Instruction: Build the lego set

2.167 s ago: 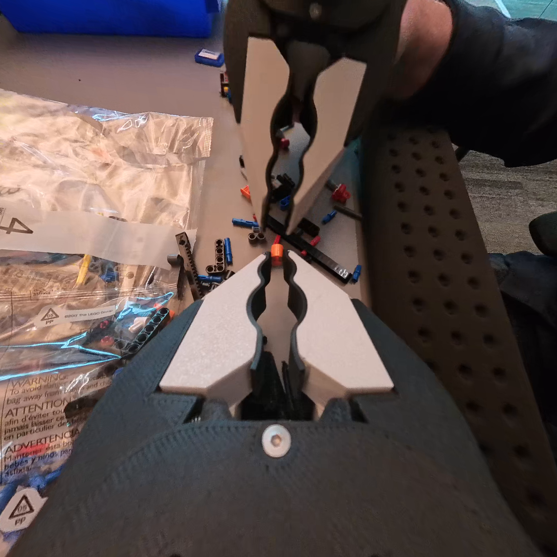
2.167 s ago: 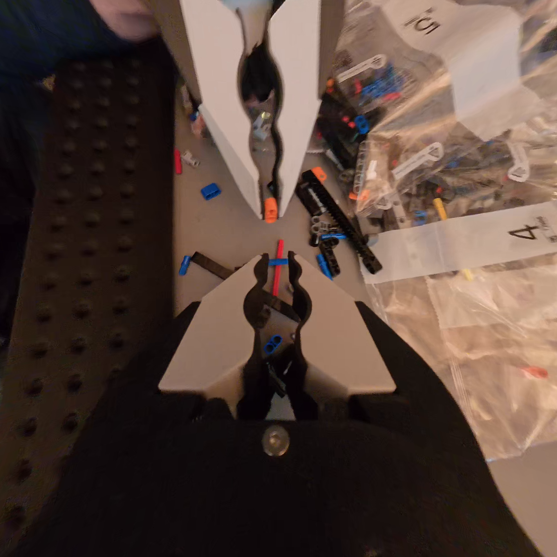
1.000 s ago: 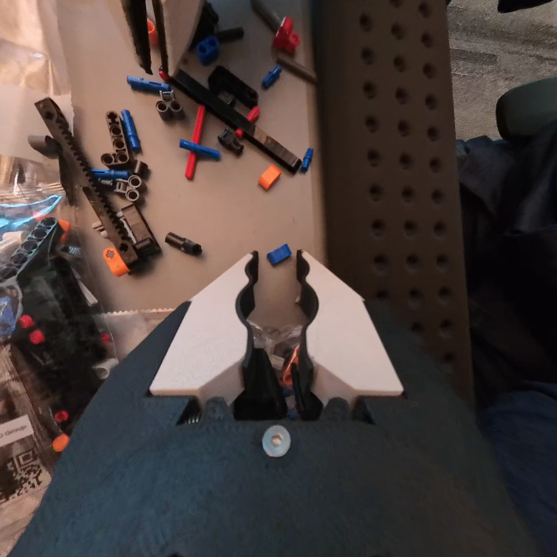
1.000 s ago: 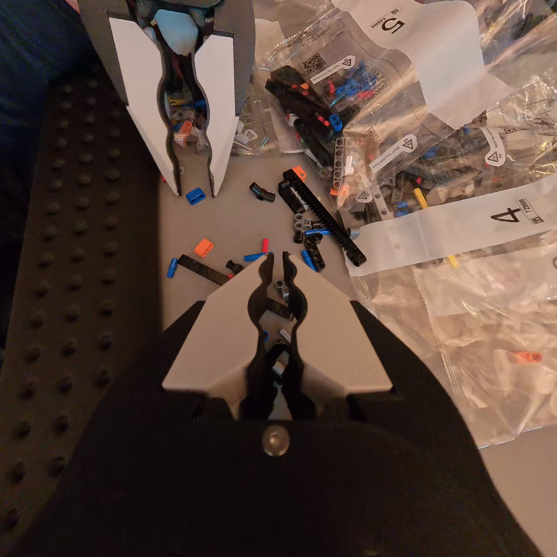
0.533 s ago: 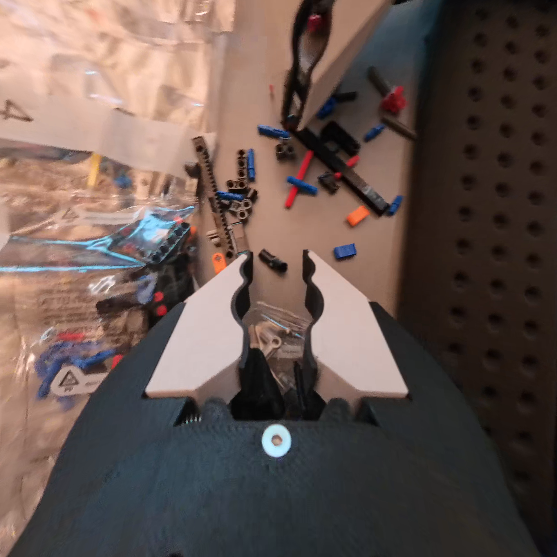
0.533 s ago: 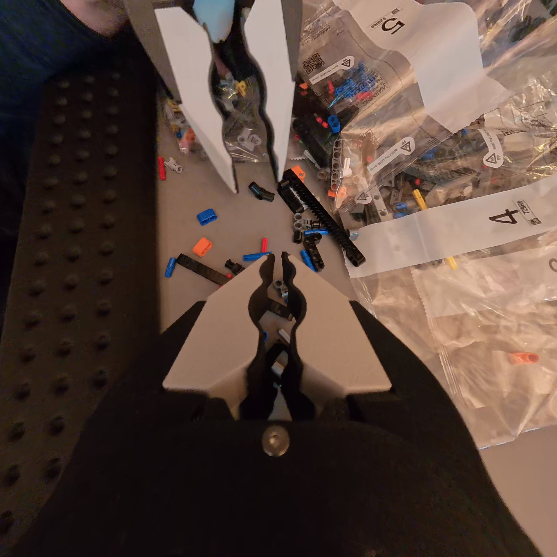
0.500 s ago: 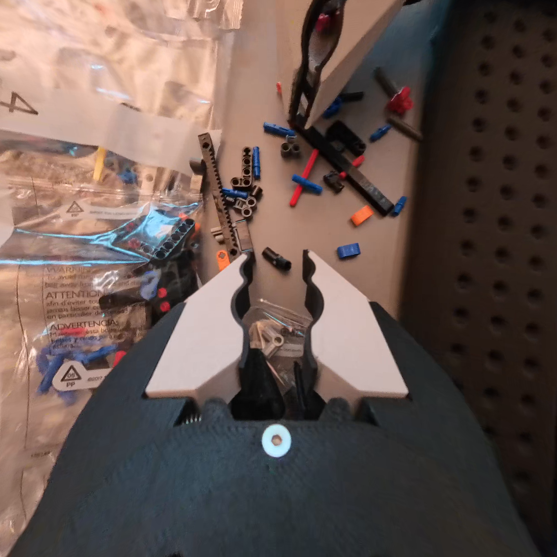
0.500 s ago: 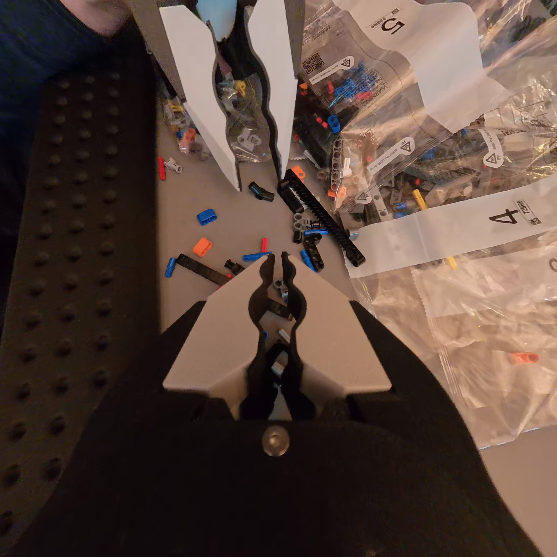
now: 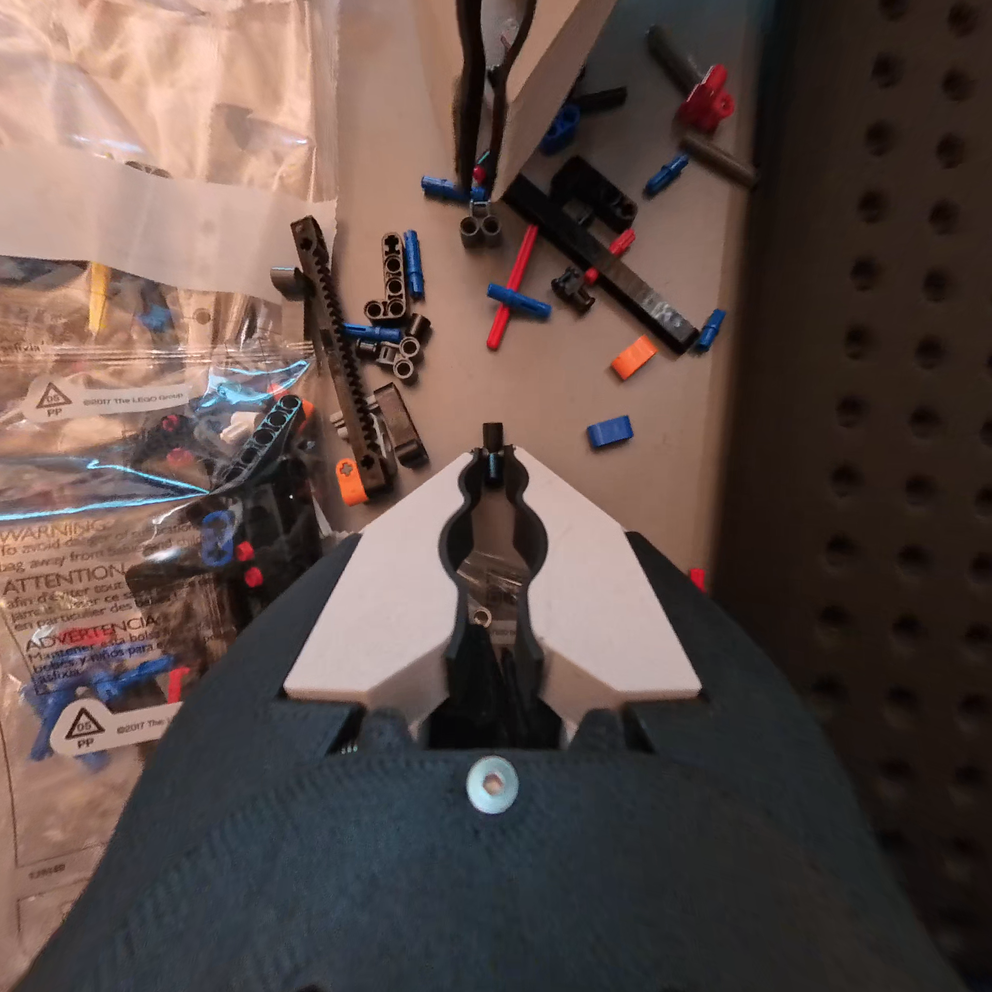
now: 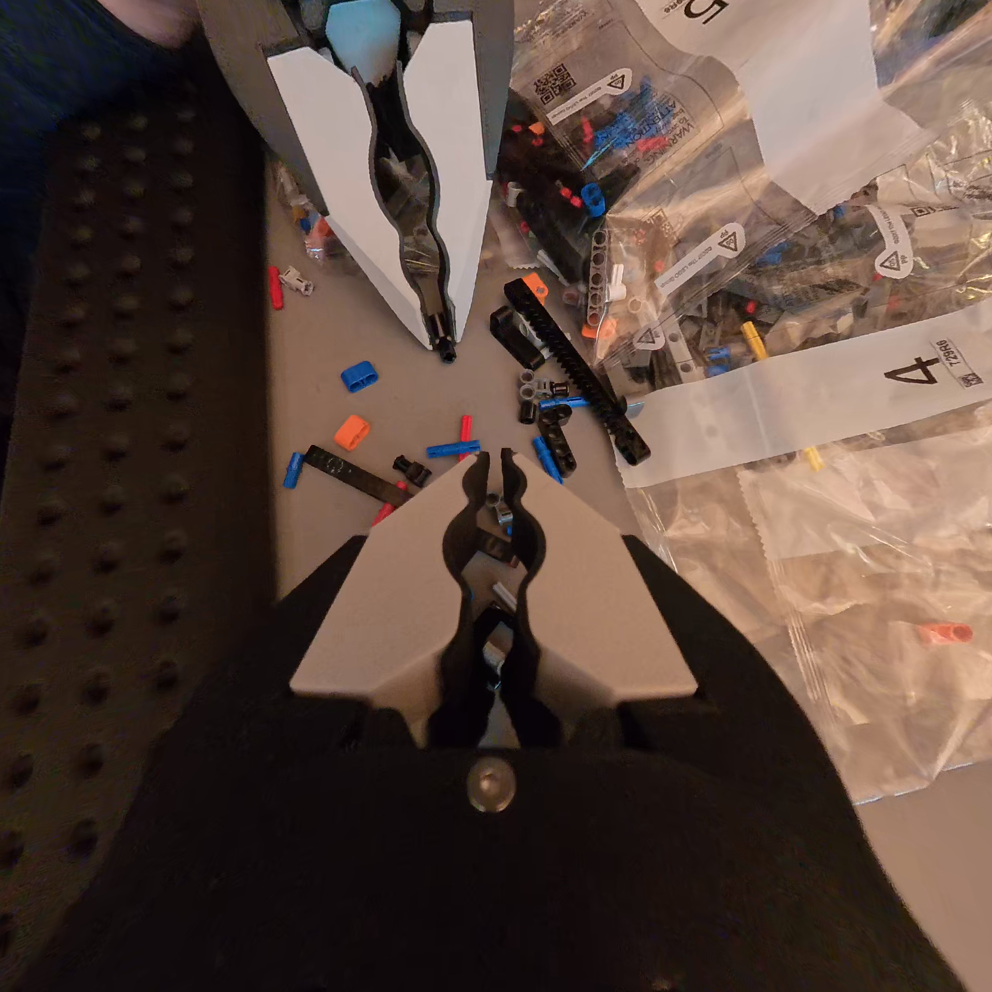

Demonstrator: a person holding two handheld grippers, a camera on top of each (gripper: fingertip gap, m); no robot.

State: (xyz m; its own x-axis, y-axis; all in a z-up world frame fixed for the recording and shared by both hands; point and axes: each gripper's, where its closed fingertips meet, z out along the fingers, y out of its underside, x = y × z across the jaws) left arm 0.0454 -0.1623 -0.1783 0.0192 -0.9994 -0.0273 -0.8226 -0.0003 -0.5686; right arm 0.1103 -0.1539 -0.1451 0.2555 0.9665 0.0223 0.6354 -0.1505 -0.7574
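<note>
The left gripper (image 9: 493, 456) is clenched on a small black connector pin (image 9: 492, 436) just above the desk (image 9: 542, 397). Beyond it lie loose Lego pieces: a blue piece (image 9: 609, 430), an orange piece (image 9: 634, 357), and a long black rack (image 9: 338, 351). Farther off, the right gripper (image 10: 495, 456) is nearly closed, holding nothing.

Hobby desk (image 9: 563, 386), parts bags (image 10: 805, 322), perforated chair (image 9: 885, 376)
</note>
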